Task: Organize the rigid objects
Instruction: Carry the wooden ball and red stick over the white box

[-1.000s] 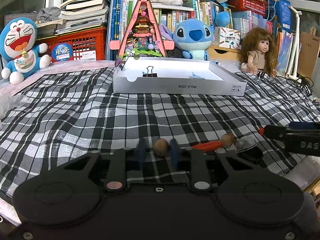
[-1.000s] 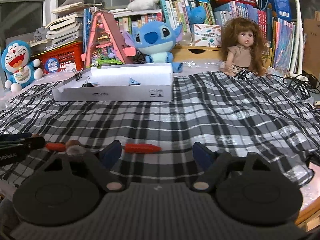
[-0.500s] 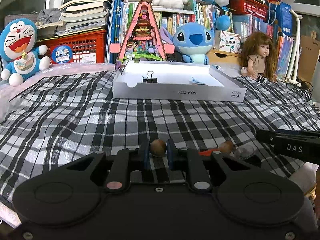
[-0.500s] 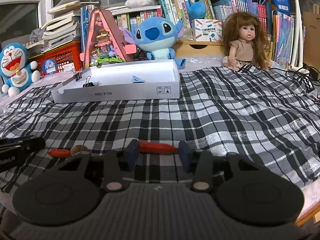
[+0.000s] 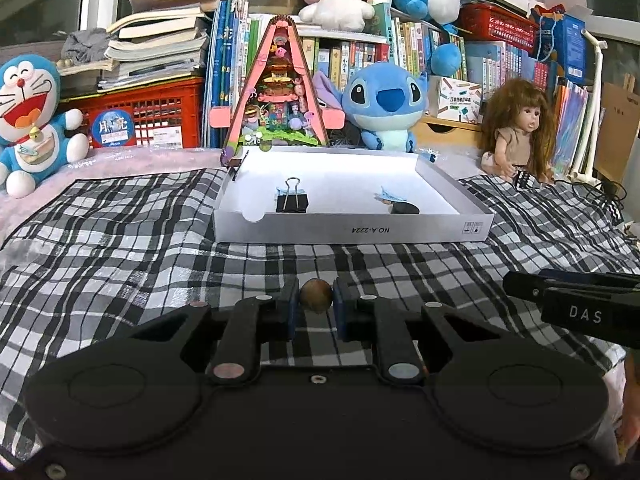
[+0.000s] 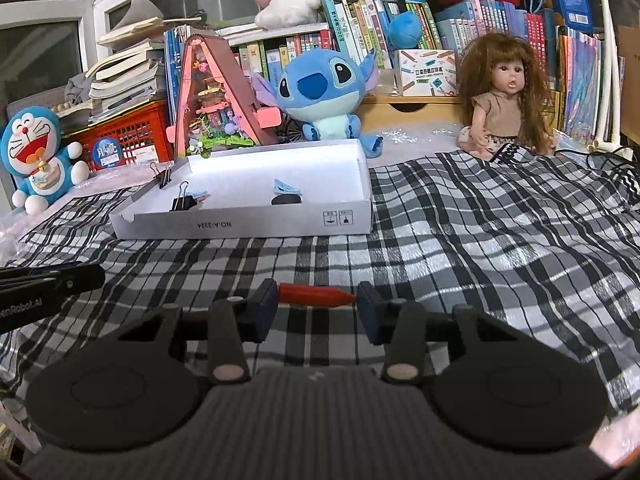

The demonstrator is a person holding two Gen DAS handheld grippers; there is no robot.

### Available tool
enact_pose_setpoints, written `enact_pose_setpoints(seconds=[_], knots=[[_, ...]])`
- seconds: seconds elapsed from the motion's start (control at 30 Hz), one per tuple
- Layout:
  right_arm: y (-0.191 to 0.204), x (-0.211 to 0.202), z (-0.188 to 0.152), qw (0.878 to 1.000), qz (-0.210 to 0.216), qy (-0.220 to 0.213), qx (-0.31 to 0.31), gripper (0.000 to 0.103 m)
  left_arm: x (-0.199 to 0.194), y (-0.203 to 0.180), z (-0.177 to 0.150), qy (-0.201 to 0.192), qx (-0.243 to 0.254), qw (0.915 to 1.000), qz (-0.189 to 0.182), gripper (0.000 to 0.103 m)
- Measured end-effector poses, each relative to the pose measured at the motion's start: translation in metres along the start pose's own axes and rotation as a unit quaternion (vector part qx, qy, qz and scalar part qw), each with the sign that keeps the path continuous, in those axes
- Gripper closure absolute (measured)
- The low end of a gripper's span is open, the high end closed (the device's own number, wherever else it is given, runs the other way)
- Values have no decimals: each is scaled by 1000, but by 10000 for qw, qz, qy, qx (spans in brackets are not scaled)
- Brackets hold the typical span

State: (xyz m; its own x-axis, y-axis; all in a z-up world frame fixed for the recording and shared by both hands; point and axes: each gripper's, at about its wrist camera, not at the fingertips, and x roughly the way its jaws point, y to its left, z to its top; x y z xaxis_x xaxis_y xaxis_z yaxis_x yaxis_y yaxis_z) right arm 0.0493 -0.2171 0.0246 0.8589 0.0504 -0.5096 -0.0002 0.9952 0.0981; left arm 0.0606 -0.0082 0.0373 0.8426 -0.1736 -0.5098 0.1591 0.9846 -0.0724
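Left wrist view: we are clamping a brown ball point(image 5: 316, 295) in the left gripper point(image 5: 316, 298); the right gripper point(image 6: 317, 300) is pinching a red crayon point(image 6: 316, 294) endwise, which may pivot free before the box point(image 6: 248, 229) at 11 o'clock.

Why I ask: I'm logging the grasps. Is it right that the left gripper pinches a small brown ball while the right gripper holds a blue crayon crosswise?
Not quite: the crayon in the right gripper is red, as the right wrist view shows. The left gripper does pinch a small brown ball.
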Motion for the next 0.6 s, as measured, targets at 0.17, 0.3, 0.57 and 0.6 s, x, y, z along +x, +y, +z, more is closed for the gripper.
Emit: enact_pose_setpoints(seconds=[0.17,0.3,0.57,0.6], knots=[[1,7,10,10000,56,36,13,55,7,-2,12,-4,27,10000,20,86],[2,14,18,10000,72,57,17,55,13,-3,23,9,13,10000,31,86],[5,23,31,10000,85,46,-16,55,23,-1,34,71,-76,9999,40,86],[5,24,33,10000,88,42,-12,55,24,-1,35,89,-84,9999,39,86]])
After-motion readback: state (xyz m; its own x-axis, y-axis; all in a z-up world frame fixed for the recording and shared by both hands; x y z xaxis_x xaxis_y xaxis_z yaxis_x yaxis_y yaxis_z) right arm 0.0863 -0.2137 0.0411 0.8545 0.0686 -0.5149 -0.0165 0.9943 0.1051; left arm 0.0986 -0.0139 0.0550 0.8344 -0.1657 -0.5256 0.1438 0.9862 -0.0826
